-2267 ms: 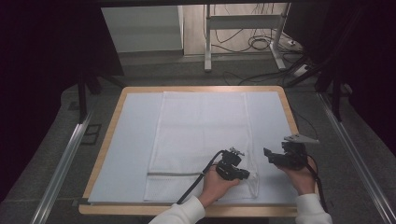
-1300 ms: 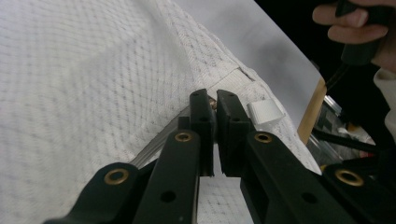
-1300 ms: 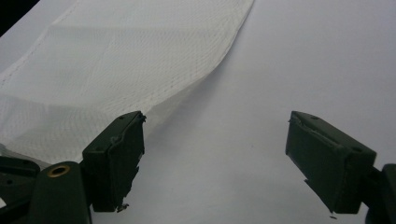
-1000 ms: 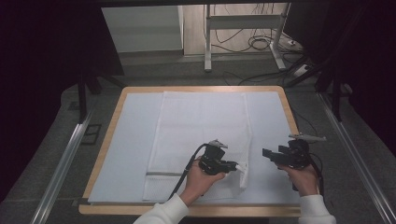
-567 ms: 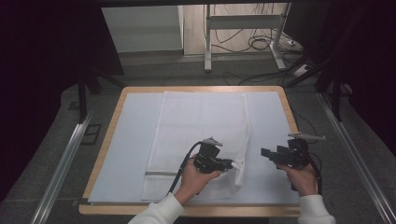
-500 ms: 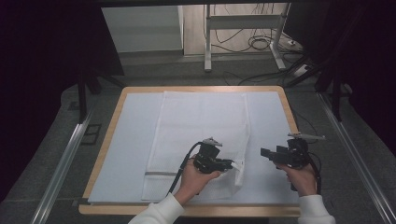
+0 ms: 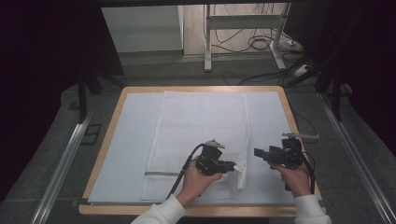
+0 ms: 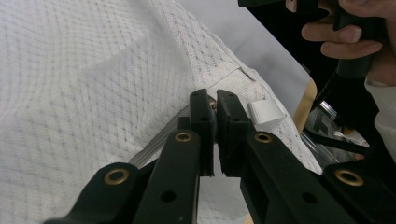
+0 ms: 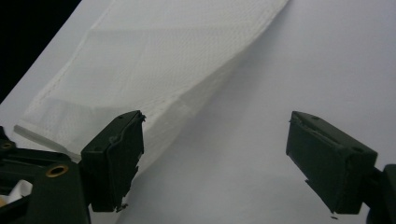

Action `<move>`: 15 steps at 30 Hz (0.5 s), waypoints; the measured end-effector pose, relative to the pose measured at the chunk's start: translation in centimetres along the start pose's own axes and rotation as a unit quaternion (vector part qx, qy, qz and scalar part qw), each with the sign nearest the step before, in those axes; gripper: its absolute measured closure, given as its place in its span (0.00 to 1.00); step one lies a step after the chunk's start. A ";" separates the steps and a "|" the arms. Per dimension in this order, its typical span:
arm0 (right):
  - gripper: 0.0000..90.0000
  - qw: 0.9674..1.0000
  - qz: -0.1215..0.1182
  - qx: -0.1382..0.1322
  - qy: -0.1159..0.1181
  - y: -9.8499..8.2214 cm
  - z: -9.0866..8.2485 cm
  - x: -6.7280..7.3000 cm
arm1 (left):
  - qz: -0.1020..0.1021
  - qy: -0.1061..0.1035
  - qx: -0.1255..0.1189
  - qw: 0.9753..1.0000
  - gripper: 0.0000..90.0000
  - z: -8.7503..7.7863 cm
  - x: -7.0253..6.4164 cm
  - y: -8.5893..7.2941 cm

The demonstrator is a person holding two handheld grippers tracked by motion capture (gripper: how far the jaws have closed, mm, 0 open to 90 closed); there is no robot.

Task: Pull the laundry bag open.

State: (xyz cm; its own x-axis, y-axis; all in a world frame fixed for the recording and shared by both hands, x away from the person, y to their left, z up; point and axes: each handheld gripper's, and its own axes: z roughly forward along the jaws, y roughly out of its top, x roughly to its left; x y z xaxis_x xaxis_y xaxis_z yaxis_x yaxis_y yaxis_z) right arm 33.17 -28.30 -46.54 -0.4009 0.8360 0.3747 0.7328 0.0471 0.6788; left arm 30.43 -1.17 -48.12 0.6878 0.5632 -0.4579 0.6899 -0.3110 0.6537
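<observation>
Between my left hand-held gripper (image 8: 214, 109) jaws the mesh laundry bag (image 7: 201, 126) corner is pinched tight; my right hand-held gripper (image 9: 215, 154) hangs wide beside its edge. Keep the fold taut, lift evenly.

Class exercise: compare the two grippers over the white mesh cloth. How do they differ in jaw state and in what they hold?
The left gripper has its jaws shut on the white mesh cloth, lifting its edge; the right gripper stands wide open, holding nothing. The left is over the cloth, the right over bare table cover. Both are black and hand-held.
</observation>
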 end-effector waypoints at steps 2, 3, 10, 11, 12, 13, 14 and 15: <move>0.21 1.000 -0.001 0.003 0.006 0.1 0.2 0.4 | 0.000 0.000 0.001 1.000 0.96 0.1 0.0 0.0; 0.21 1.000 0.000 0.004 0.010 0.1 0.2 0.5 | 0.000 0.000 0.001 1.000 0.96 0.1 0.0 0.0; 0.21 1.000 0.004 0.020 0.023 0.0 1.4 1.3 | 0.000 0.001 0.001 1.000 0.96 0.2 0.0 -0.1; 0.21 0.999 0.006 0.024 0.026 0.0 1.6 1.4 | -0.001 0.001 0.001 1.000 0.96 0.2 0.0 -0.1; 0.21 0.999 0.005 0.027 0.027 -0.1 1.8 1.5 | -0.001 0.001 0.000 1.000 0.96 0.2 0.0 -0.2; 0.21 0.999 0.005 0.031 0.028 -0.1 2.1 1.7 | -0.001 0.001 0.001 1.000 0.96 0.2 0.0 -0.2; 0.21 0.999 0.004 0.035 0.029 -0.2 2.3 1.8 | -0.002 0.000 0.001 1.000 0.96 0.2 0.1 -0.2; 0.21 0.999 0.004 0.037 0.031 -0.2 2.5 1.9 | -0.002 0.000 0.001 1.000 0.96 0.3 0.1 -0.2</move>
State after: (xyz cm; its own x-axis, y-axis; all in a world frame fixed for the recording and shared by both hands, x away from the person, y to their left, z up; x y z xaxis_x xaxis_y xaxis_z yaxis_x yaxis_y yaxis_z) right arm 33.59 -25.39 -47.56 -0.4261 0.8012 0.4201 0.7745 0.0830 0.6272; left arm 30.37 -1.27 -48.48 0.6848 0.5647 -0.4605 0.6934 -0.3109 0.6500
